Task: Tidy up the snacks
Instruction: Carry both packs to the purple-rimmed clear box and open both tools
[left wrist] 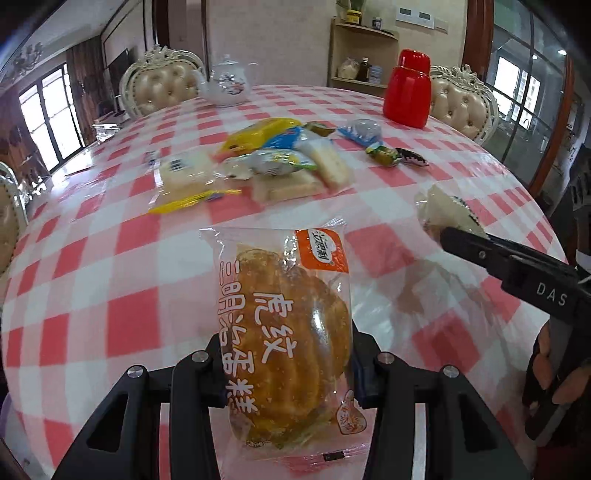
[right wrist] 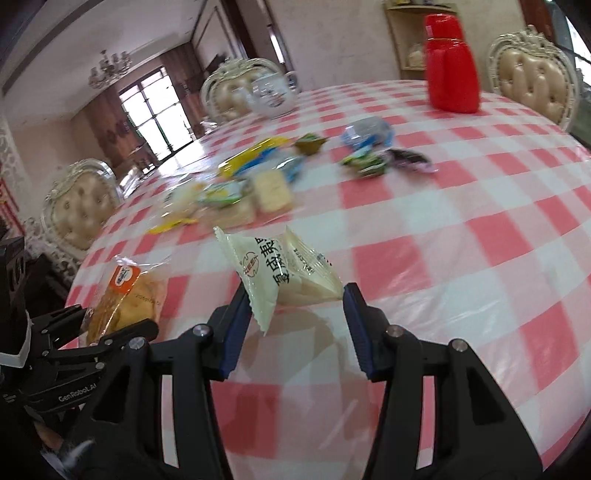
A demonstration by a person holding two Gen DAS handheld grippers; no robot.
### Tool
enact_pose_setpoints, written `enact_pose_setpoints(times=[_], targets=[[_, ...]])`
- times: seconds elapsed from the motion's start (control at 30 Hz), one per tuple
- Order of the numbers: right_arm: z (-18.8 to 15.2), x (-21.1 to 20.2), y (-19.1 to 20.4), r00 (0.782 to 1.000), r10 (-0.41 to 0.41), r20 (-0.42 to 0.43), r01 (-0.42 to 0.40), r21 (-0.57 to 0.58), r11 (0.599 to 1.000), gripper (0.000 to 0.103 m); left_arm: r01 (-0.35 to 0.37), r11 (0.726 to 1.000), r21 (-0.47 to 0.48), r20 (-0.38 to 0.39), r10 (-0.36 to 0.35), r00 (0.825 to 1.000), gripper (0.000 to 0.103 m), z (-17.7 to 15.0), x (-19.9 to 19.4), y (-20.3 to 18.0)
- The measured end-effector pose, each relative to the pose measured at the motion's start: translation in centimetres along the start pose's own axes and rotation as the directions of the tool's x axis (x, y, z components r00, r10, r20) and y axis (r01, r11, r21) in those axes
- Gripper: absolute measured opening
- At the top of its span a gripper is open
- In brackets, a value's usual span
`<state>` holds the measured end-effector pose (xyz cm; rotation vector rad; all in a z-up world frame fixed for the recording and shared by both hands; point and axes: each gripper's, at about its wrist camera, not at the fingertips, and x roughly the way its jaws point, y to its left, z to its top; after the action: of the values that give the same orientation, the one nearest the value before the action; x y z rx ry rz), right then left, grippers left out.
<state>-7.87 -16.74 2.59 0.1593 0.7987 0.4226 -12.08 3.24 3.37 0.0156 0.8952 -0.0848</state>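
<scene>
I am holding the striped cake pack [left wrist: 286,343] clamped in the left gripper [left wrist: 288,384] and the white pastry packet [right wrist: 286,275] pinched in the right gripper [right wrist: 291,314], above the table's [left wrist: 110,277] near edge; next I judge both are joining the snack pile [left wrist: 258,162] toward the middle.

A big round table [left wrist: 92,295] is covered in a pink-and-white checked cloth under clear plastic, so a fair bit of window glare gets bounced off it. Cream tufted chairs [left wrist: 162,83] with carved white frames are pulled up around the far edge. Beige patterned walls [left wrist: 266,33] are seen behind, and a pale wooden corner shelf [left wrist: 364,55] is loaded with jars and bottles. Daylight is let in through tall dark-framed windows [left wrist: 50,114] on the left, with brown curtains [left wrist: 86,77] hung beside them. A chandelier [right wrist: 109,70] is hung from the ceiling in the right wrist view. Glass panels [left wrist: 517,74] are fitted along the right side.
</scene>
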Motion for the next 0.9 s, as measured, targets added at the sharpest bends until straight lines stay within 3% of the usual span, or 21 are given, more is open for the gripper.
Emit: enact_pose_setpoints(times=[0.37,0.9], targets=[[-2.6,1.6,7.8,0.992,0.096,-0.086,-0.107,-0.129,0.986,0.054,-0.101,0.994,-0.051,-0.010,0.100,0.995,0.047,-3.6,-2.8,5.2],[-6.7,2.8,18.2,0.953,0.224,-0.205,-0.278,-0.287,0.917,0.054,-0.209,0.962,-0.176,-0.010,0.210,0.978,0.047,-8.9,-7.9,12.9]])
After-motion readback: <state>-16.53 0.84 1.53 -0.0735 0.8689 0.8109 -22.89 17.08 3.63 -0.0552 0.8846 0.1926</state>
